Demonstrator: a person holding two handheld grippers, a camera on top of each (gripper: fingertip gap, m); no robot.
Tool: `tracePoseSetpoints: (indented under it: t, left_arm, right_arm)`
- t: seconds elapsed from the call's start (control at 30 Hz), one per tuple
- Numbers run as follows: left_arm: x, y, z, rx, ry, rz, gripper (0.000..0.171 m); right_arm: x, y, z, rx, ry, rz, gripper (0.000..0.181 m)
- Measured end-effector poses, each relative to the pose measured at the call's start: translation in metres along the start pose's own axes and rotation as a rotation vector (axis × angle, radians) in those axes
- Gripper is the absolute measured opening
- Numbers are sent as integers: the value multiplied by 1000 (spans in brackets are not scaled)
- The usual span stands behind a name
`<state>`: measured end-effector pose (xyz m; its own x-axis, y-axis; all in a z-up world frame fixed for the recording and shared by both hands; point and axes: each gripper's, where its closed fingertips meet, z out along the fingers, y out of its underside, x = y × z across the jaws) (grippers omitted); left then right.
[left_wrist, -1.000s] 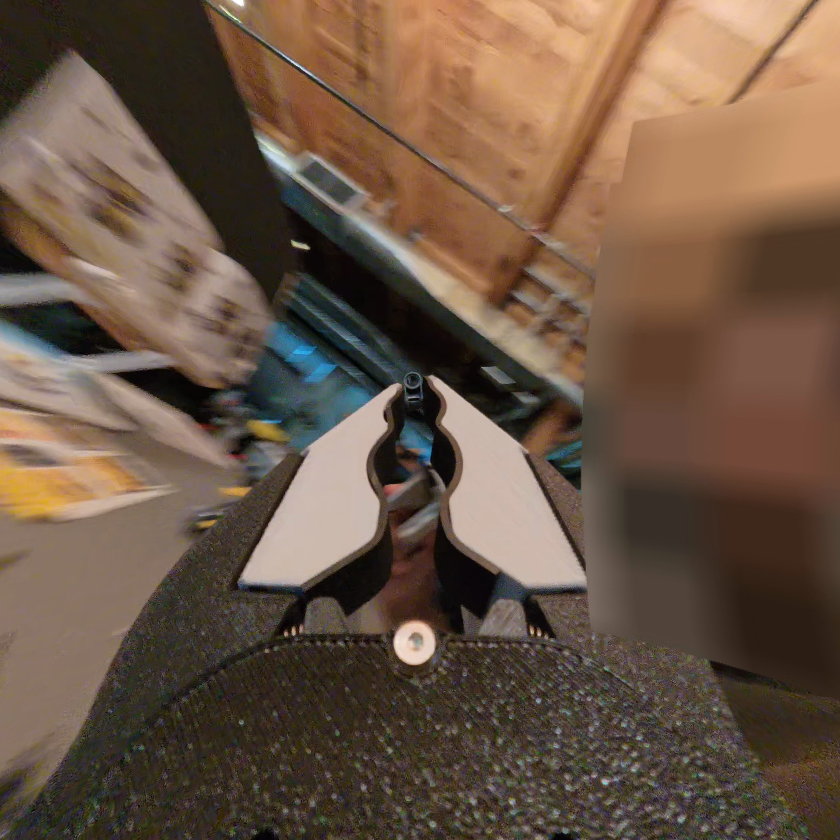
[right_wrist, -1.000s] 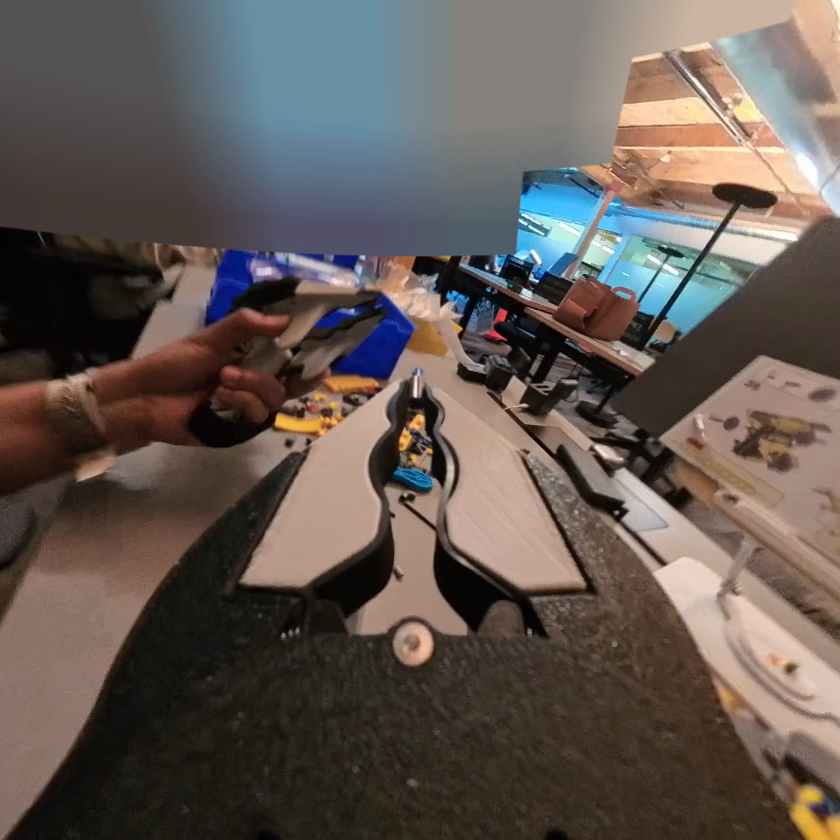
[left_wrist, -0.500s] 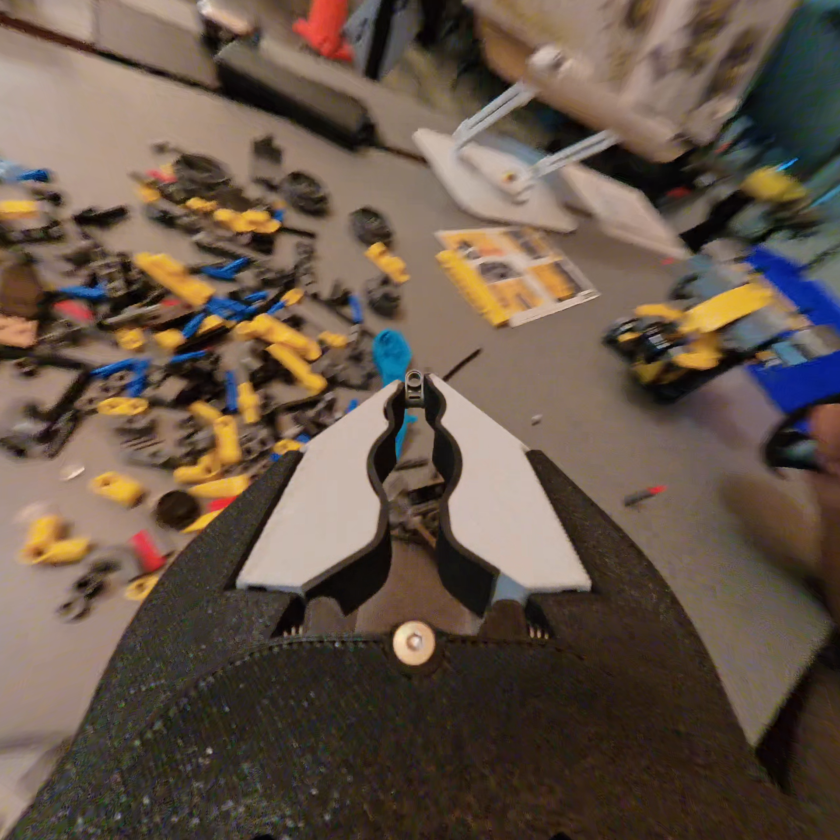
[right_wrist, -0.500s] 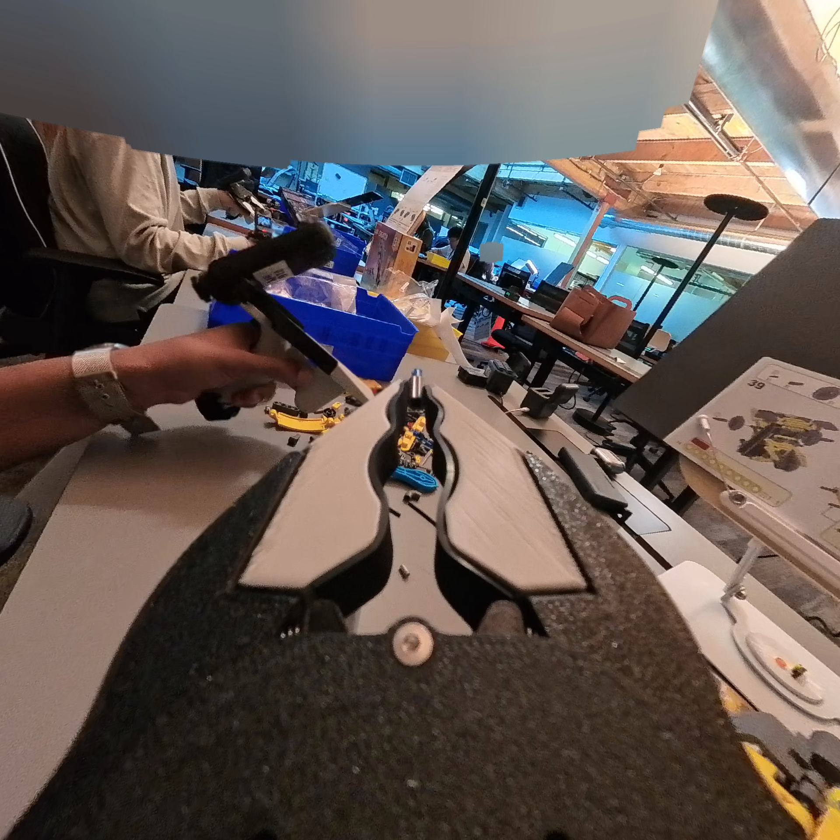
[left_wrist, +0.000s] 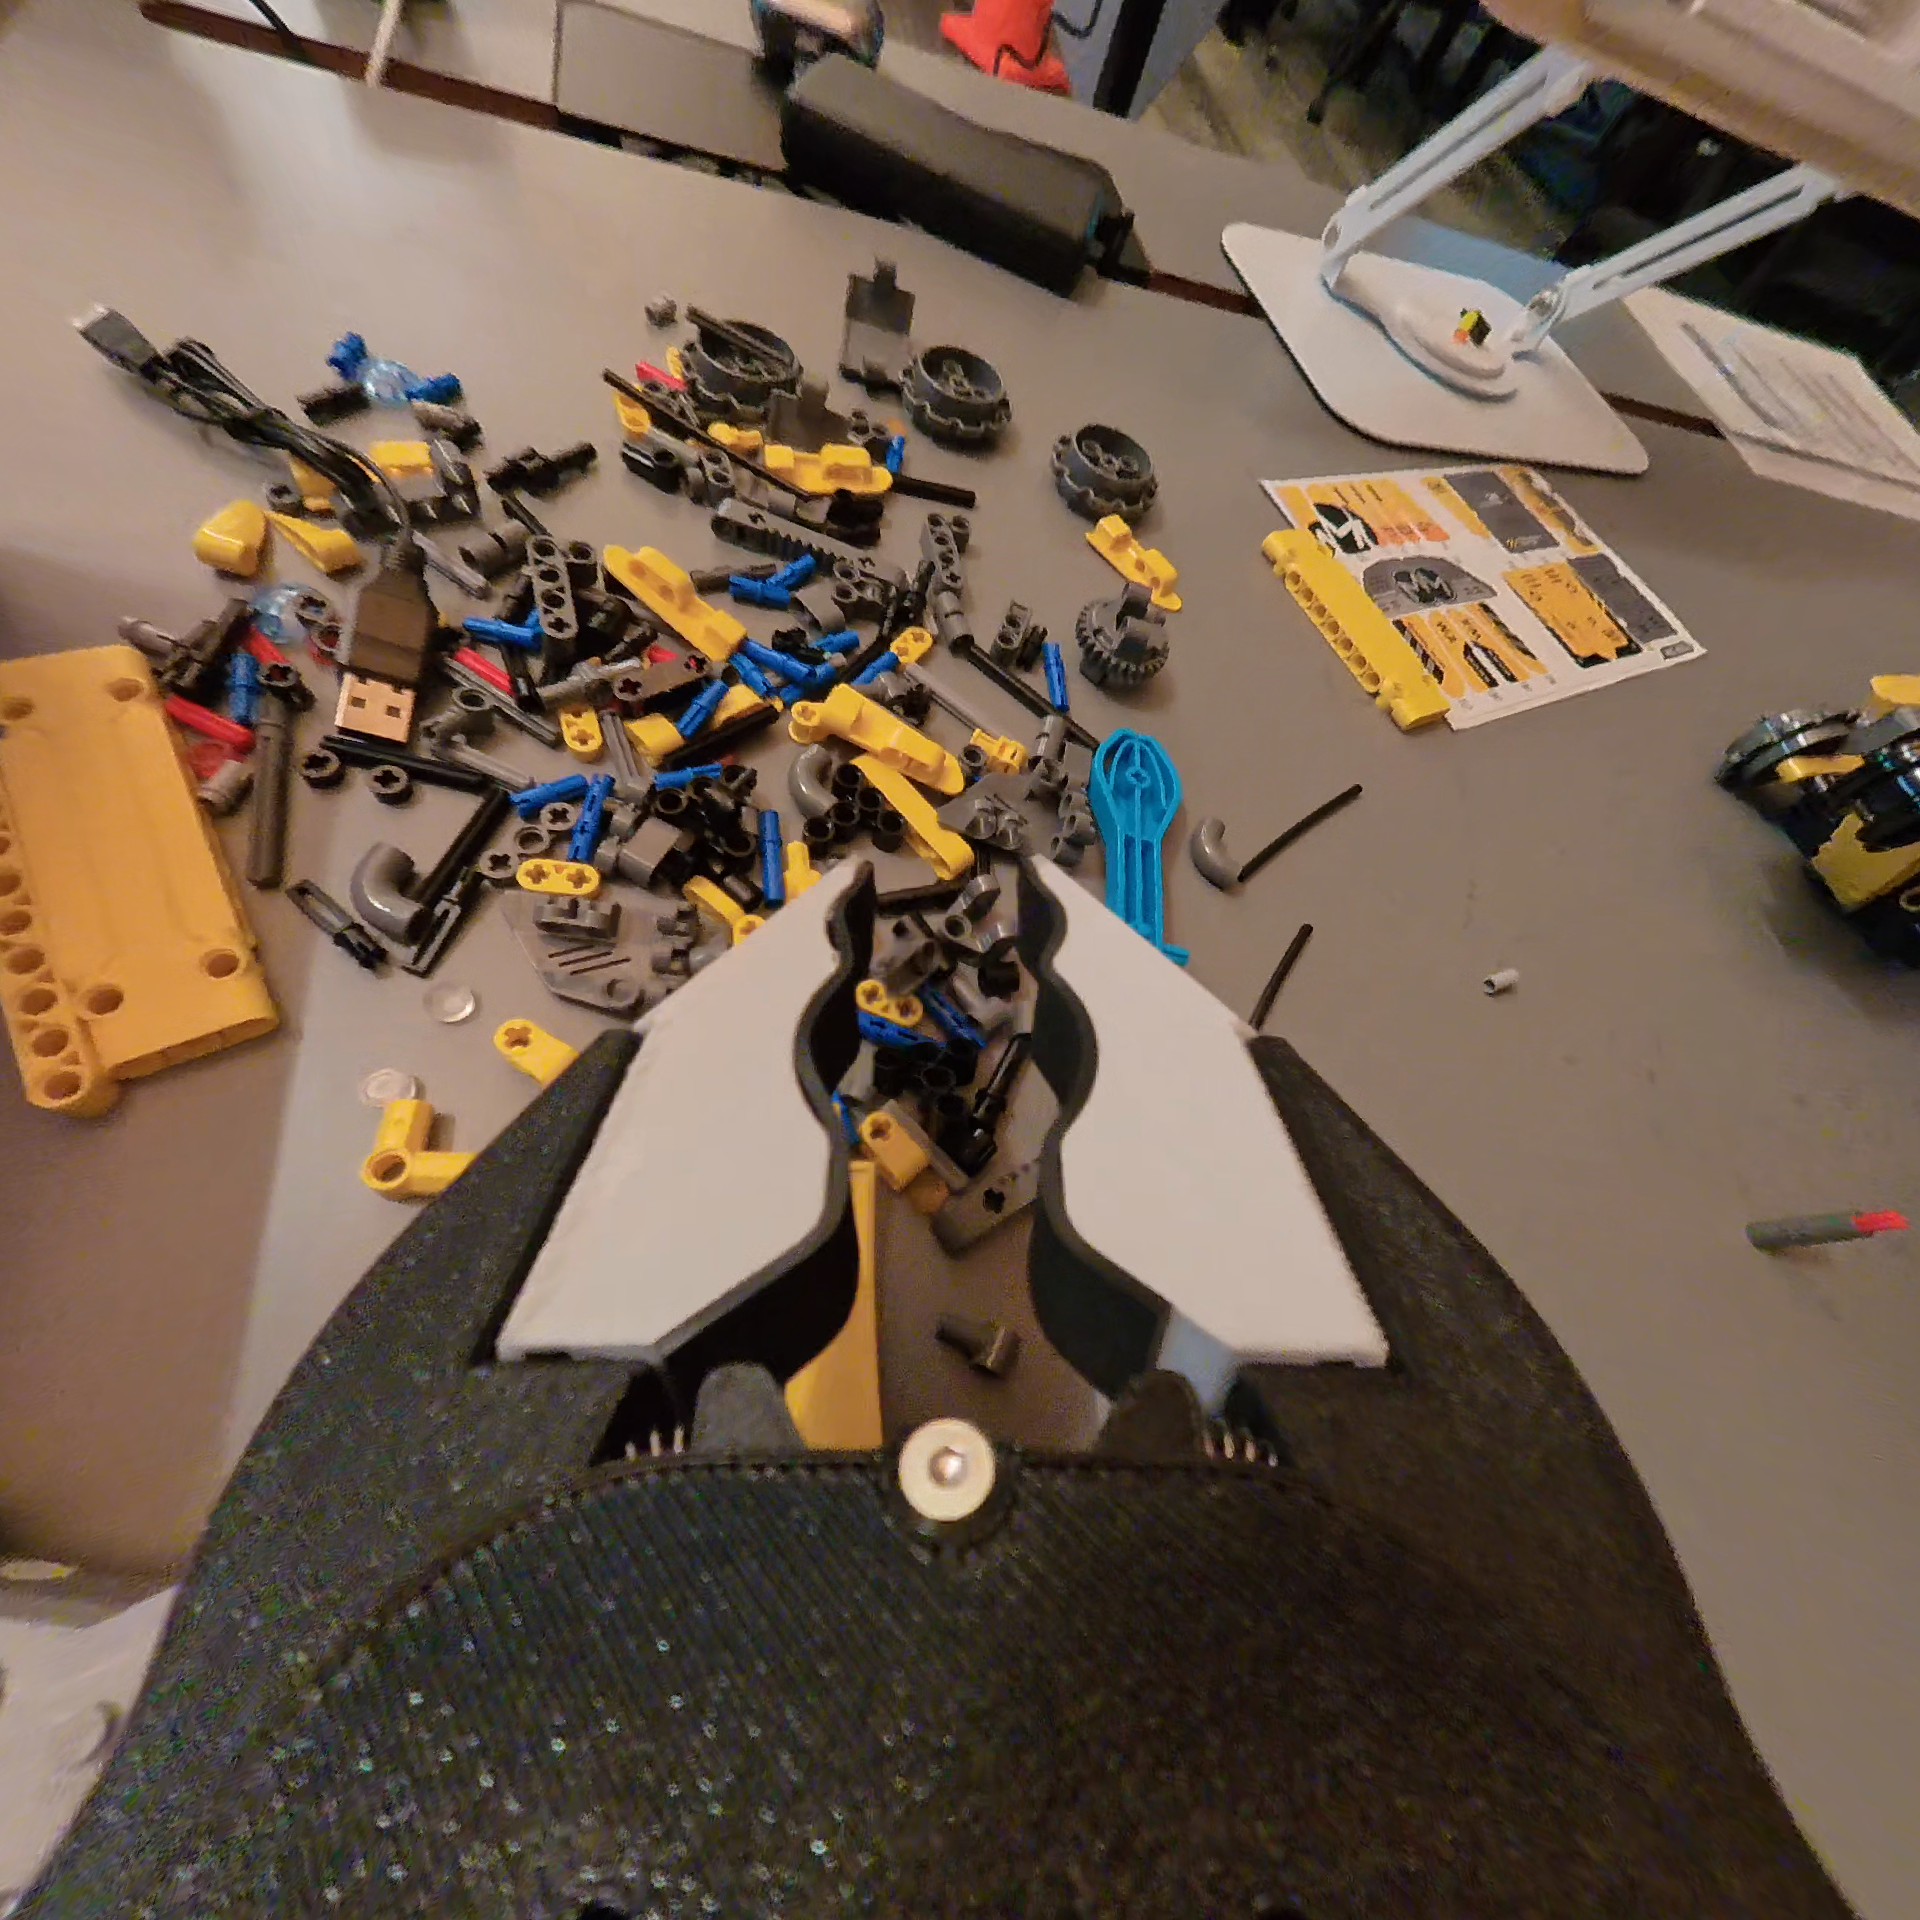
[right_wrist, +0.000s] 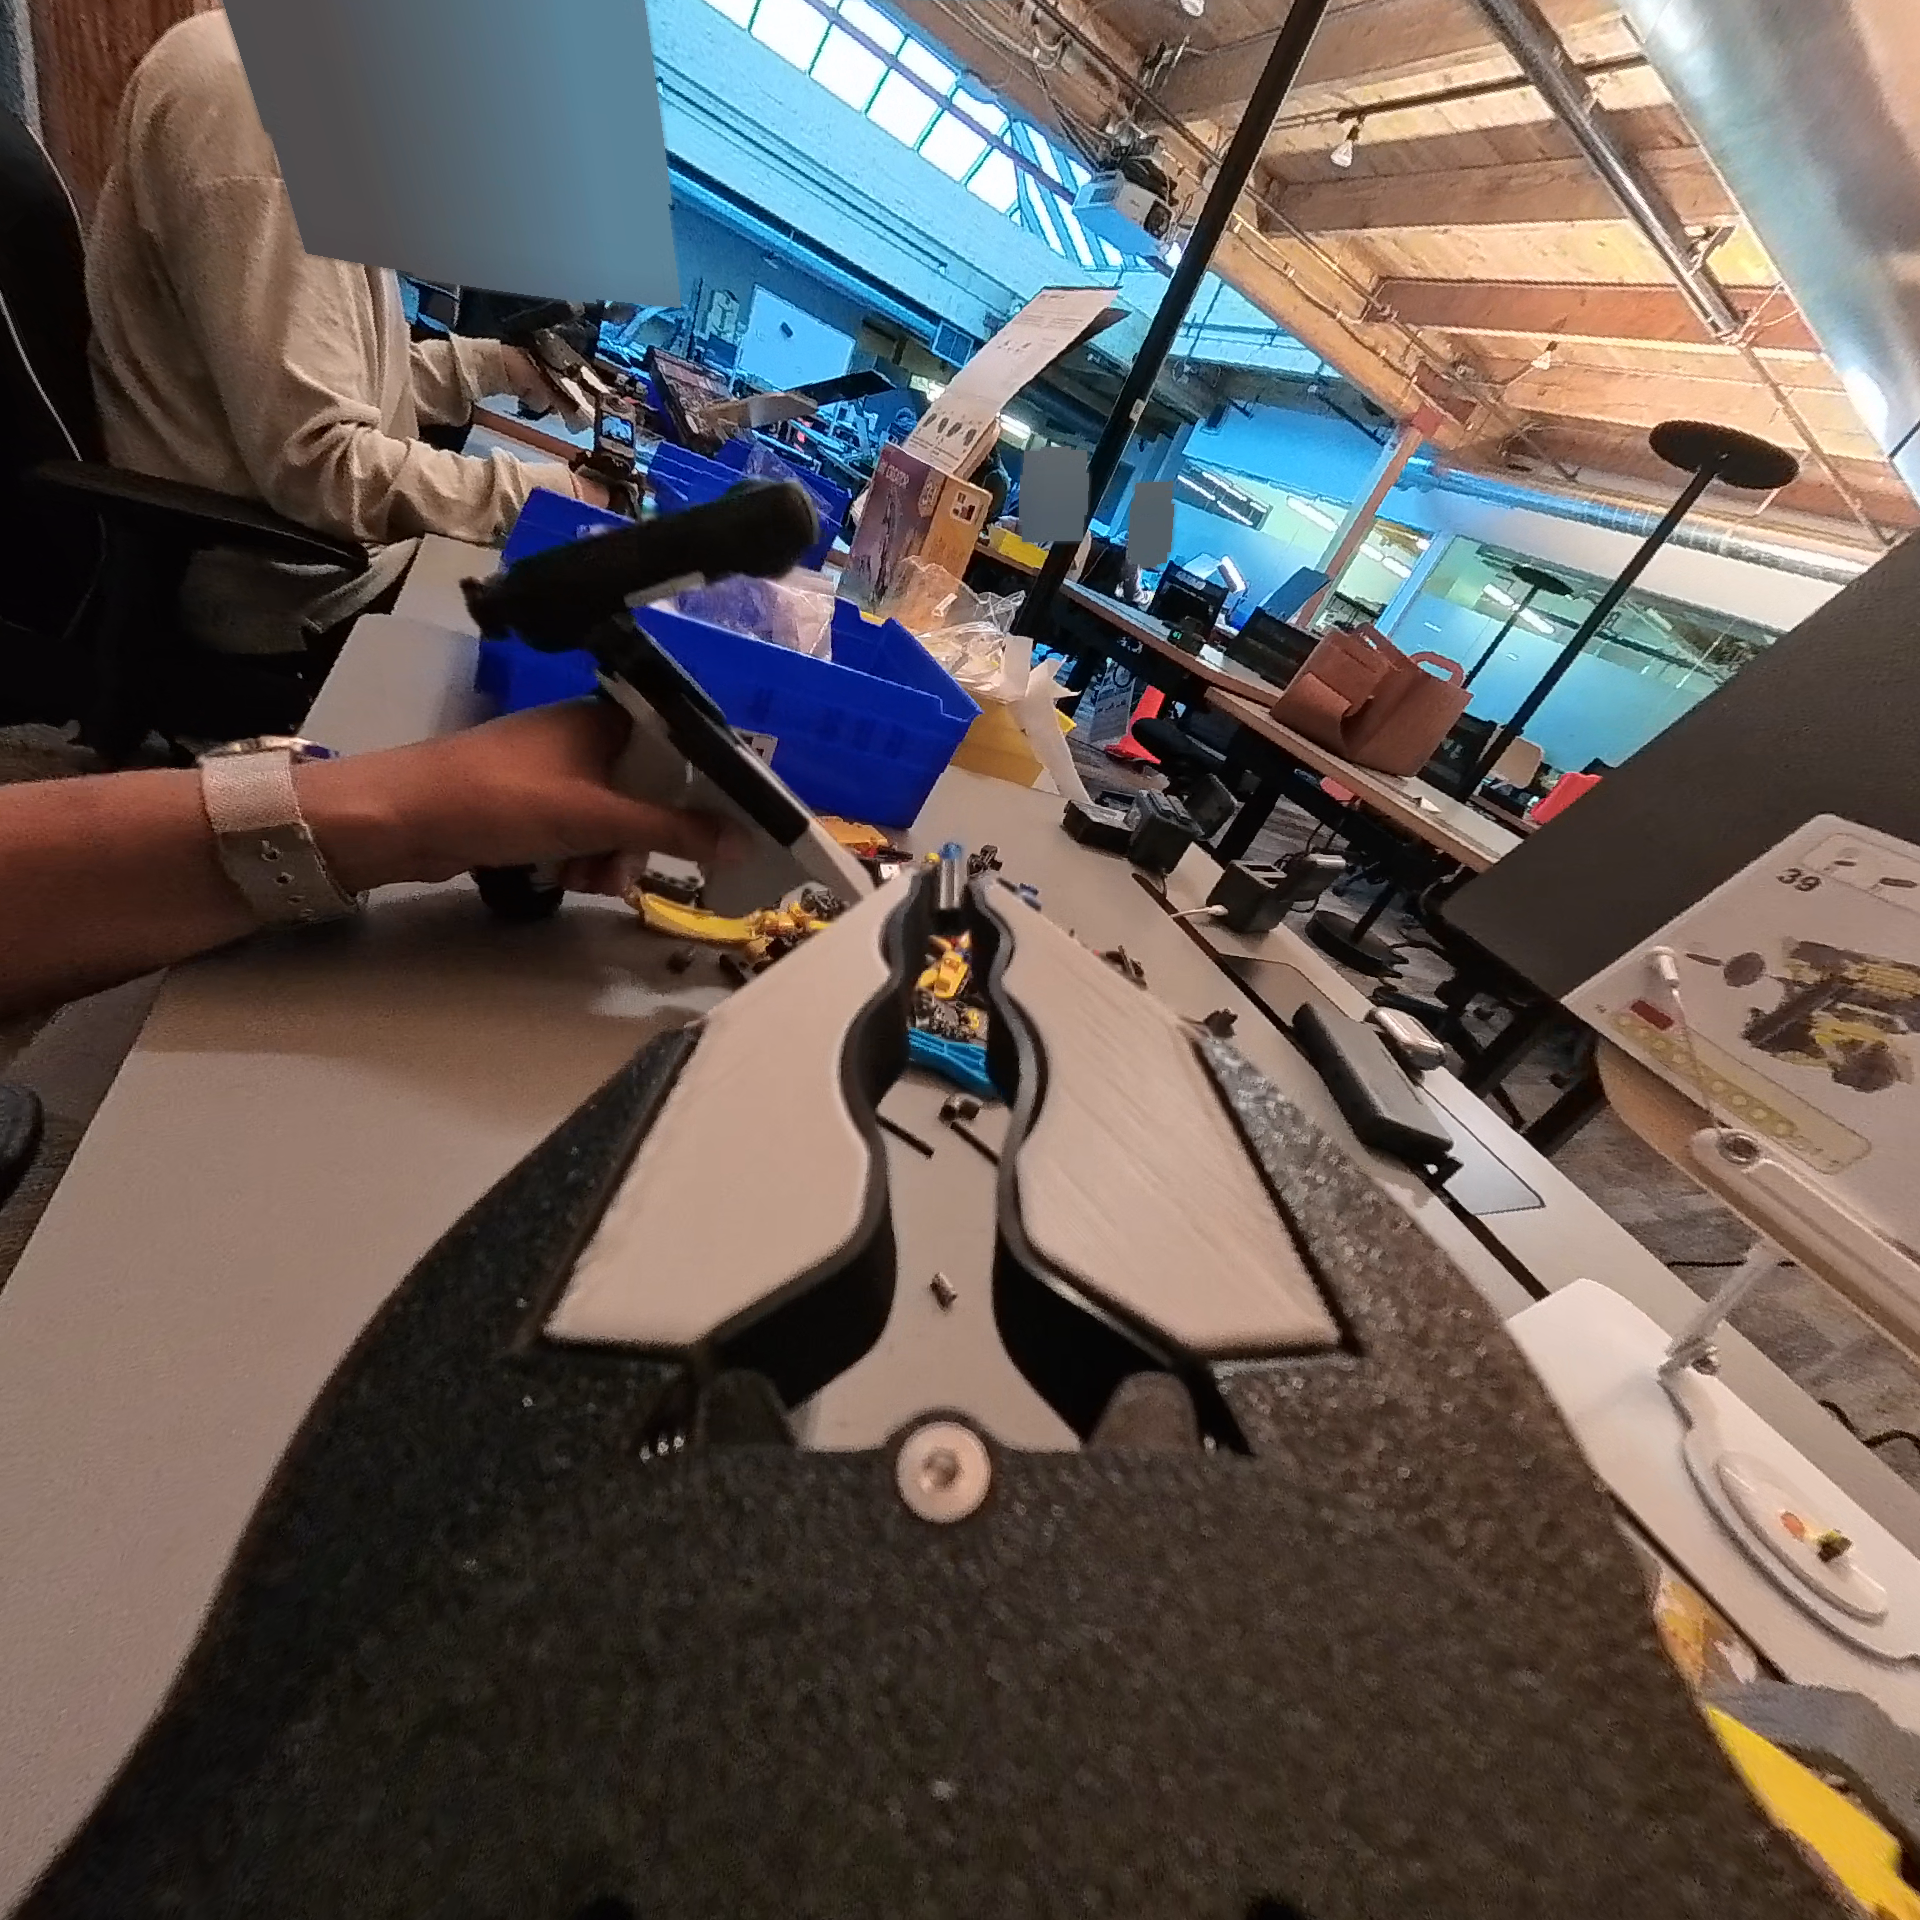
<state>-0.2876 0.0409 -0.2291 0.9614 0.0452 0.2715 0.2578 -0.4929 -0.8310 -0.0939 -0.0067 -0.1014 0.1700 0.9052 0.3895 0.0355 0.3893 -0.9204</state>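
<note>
My left gripper (left_wrist: 945, 883) is open and empty, low over a pile of small yellow, blue, black and grey building-toy parts (left_wrist: 727, 675) on the grey table (left_wrist: 1455, 1091). Several parts lie between its fingers. A light blue tool (left_wrist: 1138, 821) lies just beyond its right fingertip. My right gripper (right_wrist: 948, 885) is shut on a small grey pin (right_wrist: 948, 881) and holds it above the table. The left gripper (right_wrist: 717, 769) also shows in the right wrist view, held by a hand and tilted down at the pile (right_wrist: 769, 920).
A large yellow panel (left_wrist: 114, 862) and a USB plug (left_wrist: 384, 644) lie at the left. A sticker sheet (left_wrist: 1475, 582), a white stand base (left_wrist: 1455, 343) and a part-built model (left_wrist: 1839, 810) are at the right. A blue bin (right_wrist: 810, 696) and a seated person (right_wrist: 260, 364) are beyond. My right fingertips sit around 25 cm from my left ones. From my left tips it is roughly 12 cm to the USB plug (left_wrist: 384, 644); from my right, 35 cm.
My left gripper swung from pointing upward down over the pile and opened; the small black piece at its tips is gone. My right gripper stayed shut on the pin.
</note>
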Motion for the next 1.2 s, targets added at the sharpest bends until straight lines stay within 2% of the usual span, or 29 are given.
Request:
tracePoseSetpoints:
  t: [0.17, 0.23, 0.37, 0.53, 0.57, 0.7, 0.83, 0.93, 1.2]
  left_arm:
    - [9, -17, -14, 93, 45, -5, 34]
    - [30, -26, -22, 138, 159, -22, 34]
    - [108, -42, -47, 179, 630, -138, 32]
    - [198, -36, -86, 77, 1205, -235, 29]
    - [208, -34, -90, 61, 1264, -253, 27]
    - [224, -26, -78, 30, 1262, -264, 24]
    - [225, -30, -82, 61, 1318, -307, 4]
    - [227, -28, -82, 44, 1320, -295, 7]
    - [226, -29, -78, 62, 1282, -293, 3]
  right_arm:
    - [1, 7, 2, -22, -9, 19, 6]
    - [2, 8, 1, -22, -7, 19, 6]
    - [4, 7, -2, -25, 20, -41, 6]
    - [2, 7, -3, -32, 50, -150, 6]
    - [1, 6, -3, -32, 53, -163, 5]
    - [0, 3, -5, -20, 55, -183, 6]
    - [0, 3, -5, -21, 52, -189, 6]
    - [-1, 5, -4, -26, 50, -192, 6]
    - [0, 6, -2, -18, 72, -191, 6]
